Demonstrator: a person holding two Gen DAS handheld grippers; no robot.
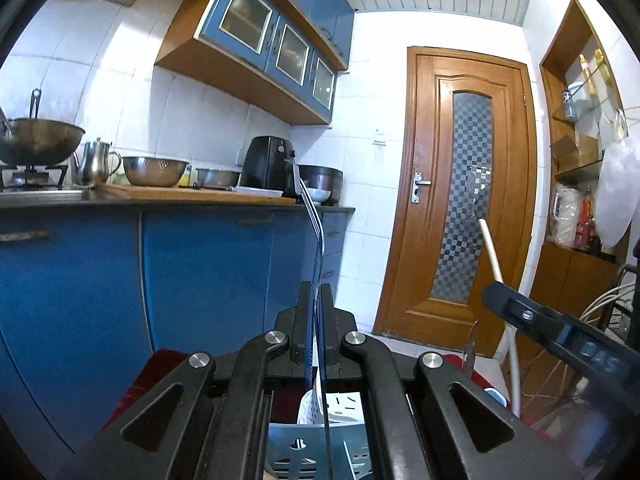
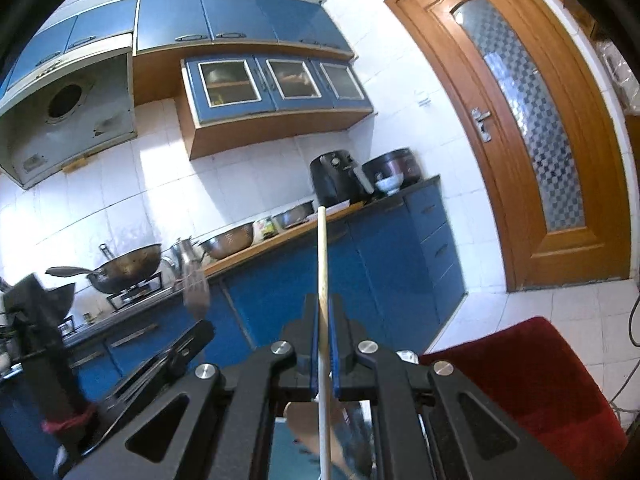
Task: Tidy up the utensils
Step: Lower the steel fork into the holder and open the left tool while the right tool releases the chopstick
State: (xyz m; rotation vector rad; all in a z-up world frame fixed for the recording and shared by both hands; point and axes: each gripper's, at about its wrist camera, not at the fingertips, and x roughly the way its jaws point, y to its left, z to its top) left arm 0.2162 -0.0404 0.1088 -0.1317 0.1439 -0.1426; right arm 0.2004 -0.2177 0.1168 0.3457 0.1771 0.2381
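The left gripper [image 1: 316,292] is clamped on a metal fork [image 1: 310,208], tines up ahead of it; the right gripper [image 2: 324,304] pinches a wooden stick [image 2: 322,256] – beyond both, a cluttered counter [image 1: 180,200], blue cabinets [image 1: 200,264], white tiles and a wooden door [image 1: 460,200]

Ahead of my grippers the blue base cabinets [image 1: 200,264] wall off the low space. The counter [image 2: 280,236] above them is crowded: wok [image 2: 124,266], colander bowl [image 1: 155,170] and air fryer [image 1: 269,168] stand along it. Right of the cabinets, floor runs open to the shut wooden door [image 1: 460,200]. A red cushion [image 2: 532,380] lies on the floor beside the cabinets.
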